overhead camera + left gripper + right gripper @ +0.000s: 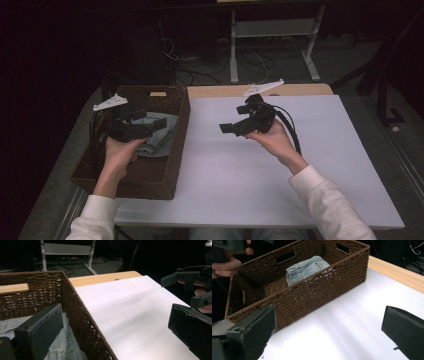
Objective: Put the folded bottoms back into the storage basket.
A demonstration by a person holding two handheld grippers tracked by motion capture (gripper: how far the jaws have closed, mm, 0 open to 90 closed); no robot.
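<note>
A brown wicker basket (181,131) stands on the left of the white tabletop (240,175). Folded light-blue jeans (161,134) lie inside it. My left gripper (156,124) hovers over the basket above the jeans, held by the left hand. Its jaws stand wide apart in the left gripper view, one over the jeans (65,347) and one beyond the basket wall (75,305). My right gripper (226,128) is held above the table's middle, pointing at the basket (312,292). It is open with nothing between its jaws, and the jeans (307,268) lie ahead of it.
A bare wooden strip (220,91) runs along the table's far edge. Behind it, on the dark floor, are white stand legs (234,55) and cables. The right gripper (183,290) and its hand are at the right edge of the left gripper view.
</note>
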